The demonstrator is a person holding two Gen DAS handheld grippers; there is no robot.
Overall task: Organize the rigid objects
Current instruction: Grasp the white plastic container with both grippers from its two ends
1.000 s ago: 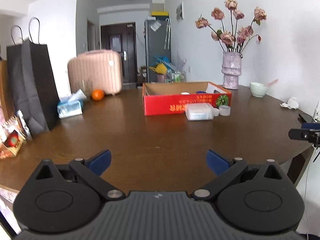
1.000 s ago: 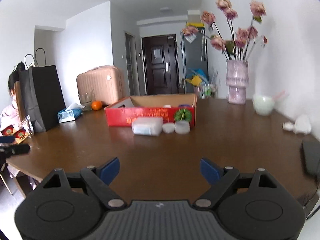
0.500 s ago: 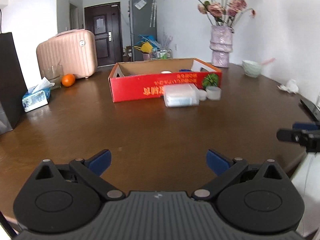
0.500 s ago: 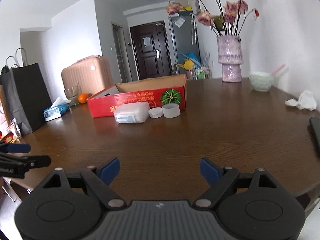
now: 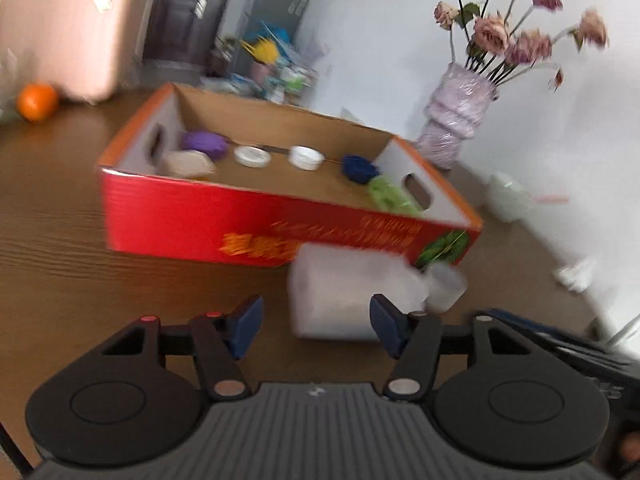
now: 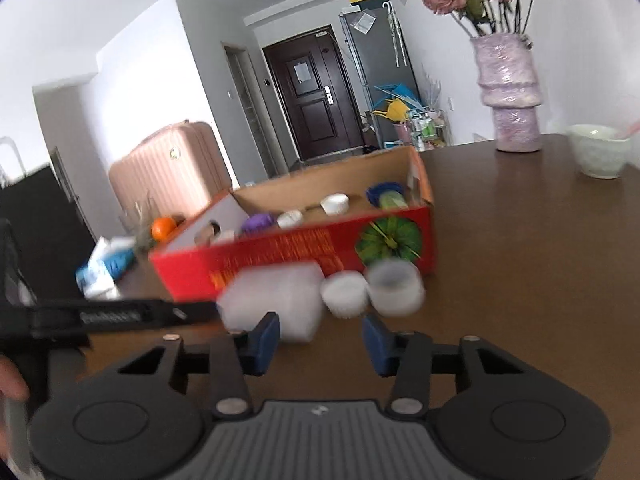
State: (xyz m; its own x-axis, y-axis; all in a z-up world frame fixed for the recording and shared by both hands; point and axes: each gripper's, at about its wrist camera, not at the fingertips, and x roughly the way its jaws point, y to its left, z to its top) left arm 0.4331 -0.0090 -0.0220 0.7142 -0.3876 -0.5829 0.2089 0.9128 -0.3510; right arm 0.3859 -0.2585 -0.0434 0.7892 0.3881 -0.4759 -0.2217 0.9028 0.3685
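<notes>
Both tongs are coming in low over the brown counter (image 5: 72, 272) toward the loose pieces in front of the red box (image 5: 248, 216). To do this step well, each should settle on one piece, square its tips on opposite sides and clamp only once the piece sits fully between them; the pictures are smeared, so slowing first seems wise.

The left tongs (image 5: 316, 322) have just been closing and now stand partly apart with nothing gripped. The white plastic tub (image 5: 340, 292) lies at centre frame just beyond the tips, toward the right one.

The right tongs (image 6: 320, 338) have also just been closing and stand partly apart, empty. Just above them at centre frame are the white lid (image 6: 345, 292) and the small white cup (image 6: 396, 286), side by side against the box front, with the tub to their left.
</notes>
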